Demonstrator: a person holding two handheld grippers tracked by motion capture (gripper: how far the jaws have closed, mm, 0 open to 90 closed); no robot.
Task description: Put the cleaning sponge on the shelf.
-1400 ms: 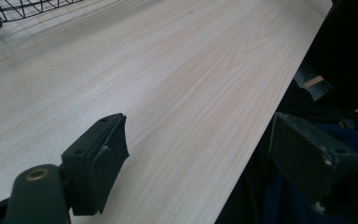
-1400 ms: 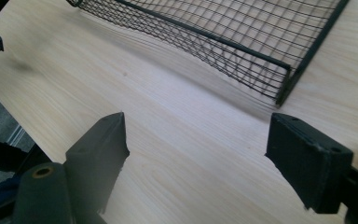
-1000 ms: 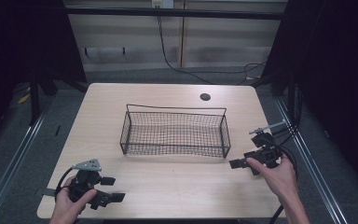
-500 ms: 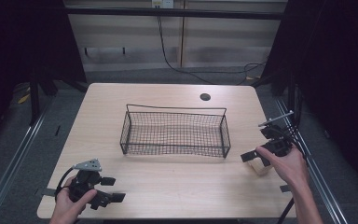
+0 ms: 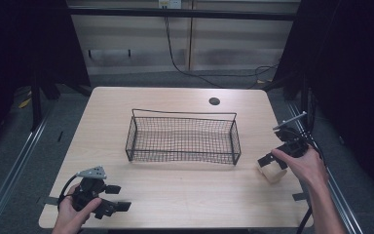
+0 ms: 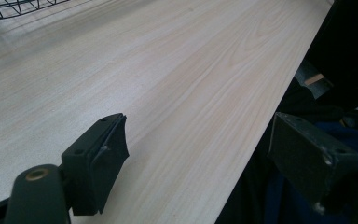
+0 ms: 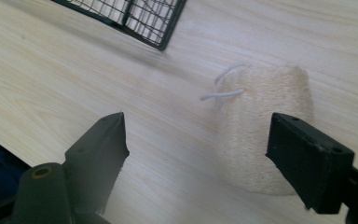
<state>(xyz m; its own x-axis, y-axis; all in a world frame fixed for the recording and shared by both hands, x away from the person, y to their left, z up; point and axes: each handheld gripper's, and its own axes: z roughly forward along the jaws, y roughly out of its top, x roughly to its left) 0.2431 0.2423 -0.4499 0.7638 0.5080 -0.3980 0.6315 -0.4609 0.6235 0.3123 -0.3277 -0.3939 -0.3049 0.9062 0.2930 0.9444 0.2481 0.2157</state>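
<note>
Loofah pad (image 7: pixel 261 135) partly behind right gripper's (image 7: pixel 205 158) spread fingers (image 7: pixel 307 158), near basket (image 7: pixel 135 14).

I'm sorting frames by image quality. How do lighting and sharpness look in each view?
High view: the table is evenly lit, surroundings very dark, picture slightly soft. Left gripper view: sharp wood grain, dark beyond the table edge. Right gripper view: the loofah pouch is a little soft, and the wire basket casts a blurred shadow.

The table (image 5: pixel 175 195) was viewed from above its near side, facing forward and down. It was seen close and low from the left gripper view, at the near edge. The basket (image 7: pixel 135 14) corner was shared by all views.
</note>
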